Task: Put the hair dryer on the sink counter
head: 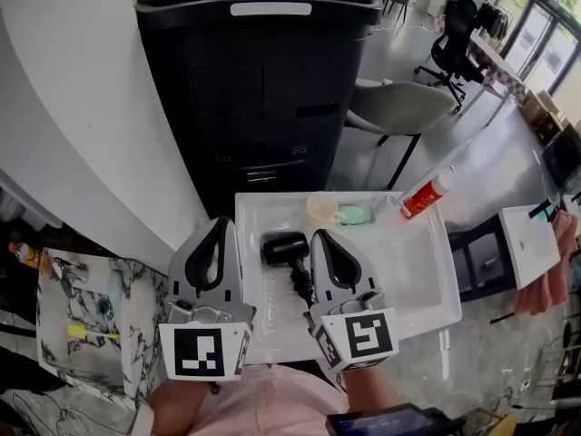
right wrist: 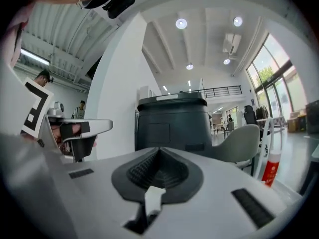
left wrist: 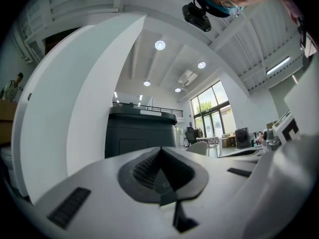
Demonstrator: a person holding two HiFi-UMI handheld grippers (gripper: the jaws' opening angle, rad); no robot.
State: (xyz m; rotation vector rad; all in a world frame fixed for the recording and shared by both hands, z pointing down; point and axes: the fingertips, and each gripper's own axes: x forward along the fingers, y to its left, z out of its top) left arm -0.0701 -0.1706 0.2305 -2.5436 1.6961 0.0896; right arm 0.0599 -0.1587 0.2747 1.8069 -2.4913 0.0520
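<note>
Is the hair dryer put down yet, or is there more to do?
Looks done: the hair dryer lies on the white sink counter, near the cup. In hand: nothing, since the left gripper and right gripper are both shut and empty. Left: probably nothing.

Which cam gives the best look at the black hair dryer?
Head view: the black hair dryer lies on the white tray, seen from above. Both gripper views look level at a dark cabinet and show none of it.
</note>
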